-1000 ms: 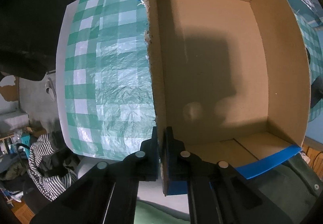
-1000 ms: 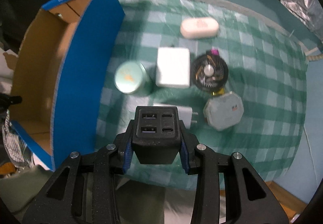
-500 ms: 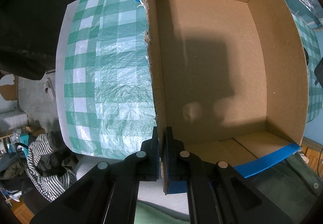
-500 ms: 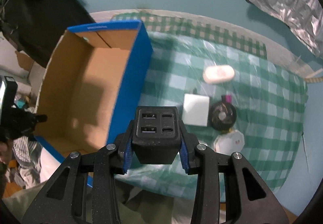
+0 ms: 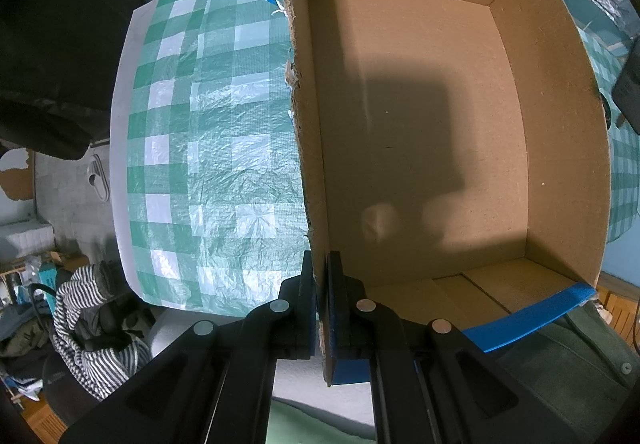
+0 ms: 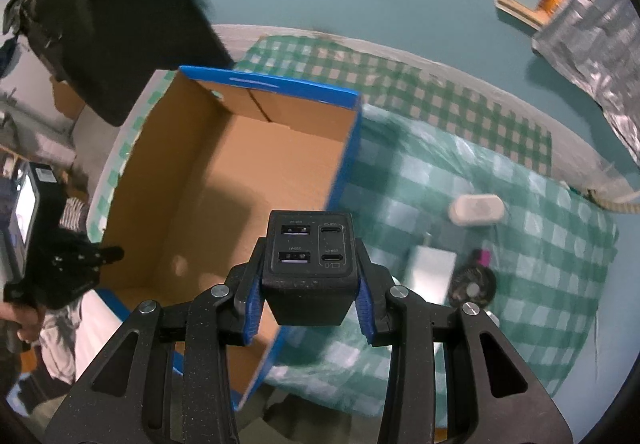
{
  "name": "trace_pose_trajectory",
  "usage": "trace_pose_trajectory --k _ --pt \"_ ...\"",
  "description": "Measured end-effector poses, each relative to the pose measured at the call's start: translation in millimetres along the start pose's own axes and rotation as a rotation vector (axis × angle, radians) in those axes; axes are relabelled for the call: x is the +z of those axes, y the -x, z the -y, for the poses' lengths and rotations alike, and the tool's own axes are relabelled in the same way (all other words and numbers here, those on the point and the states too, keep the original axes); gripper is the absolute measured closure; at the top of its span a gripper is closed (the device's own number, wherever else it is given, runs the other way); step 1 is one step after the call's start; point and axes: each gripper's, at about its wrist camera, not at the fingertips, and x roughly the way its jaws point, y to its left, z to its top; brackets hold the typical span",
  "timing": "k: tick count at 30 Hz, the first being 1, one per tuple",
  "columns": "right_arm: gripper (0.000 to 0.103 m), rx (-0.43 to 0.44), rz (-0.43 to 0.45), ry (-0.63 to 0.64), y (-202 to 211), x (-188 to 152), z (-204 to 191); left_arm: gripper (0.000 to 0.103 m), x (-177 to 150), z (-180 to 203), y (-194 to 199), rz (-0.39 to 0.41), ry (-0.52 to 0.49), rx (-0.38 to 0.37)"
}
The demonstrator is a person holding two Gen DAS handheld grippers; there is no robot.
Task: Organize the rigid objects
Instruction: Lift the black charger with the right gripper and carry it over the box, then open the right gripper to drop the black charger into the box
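A blue cardboard box [image 5: 560, 172] with a bare brown inside stands on the checked tablecloth. My left gripper [image 5: 321, 284] points straight down and is shut on the box's left wall near its front corner. My right gripper [image 6: 308, 284] is shut on a black USB charger block [image 6: 309, 260], its ports facing the camera, held in the air above the box's [image 6: 344, 164] right wall. The charger's dark corner [image 5: 629, 92] shows at the right edge of the left wrist view. The left gripper's body and a hand [image 6: 48, 260] appear at the box's left side.
On the green checked cloth [image 6: 540, 244] right of the box lie a white oval case [image 6: 476, 209], a white square block [image 6: 432, 271] and a small black fan [image 6: 474, 287]. A dark chair back [image 6: 120, 24] stands behind the box. Striped clothing [image 5: 80, 324] lies below the table's edge.
My right gripper has risen and swung left with the charger, from over the objects on the cloth to above the box's right wall. The left gripper has stayed clamped on the box.
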Motion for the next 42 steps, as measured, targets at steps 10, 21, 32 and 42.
trace_pose_trajectory --k 10,21,32,42 --pt "0.066 0.027 -0.037 0.066 -27.8 19.9 -33.1 0.099 -0.4 -0.4 0.5 0.002 -0.005 0.0" --pt "0.066 0.021 -0.11 0.095 -65.4 23.2 -43.7 0.099 -2.3 0.1 0.4 -0.006 -0.008 -0.001" --pt "0.066 0.021 -0.152 0.061 -82.3 21.5 -32.5 0.098 -6.8 -2.0 0.2 -0.022 -0.003 0.007" --pt "0.069 -0.006 -0.161 0.033 -88.6 17.7 -26.5 0.094 -2.5 -4.3 -0.8 -0.017 -0.01 0.026"
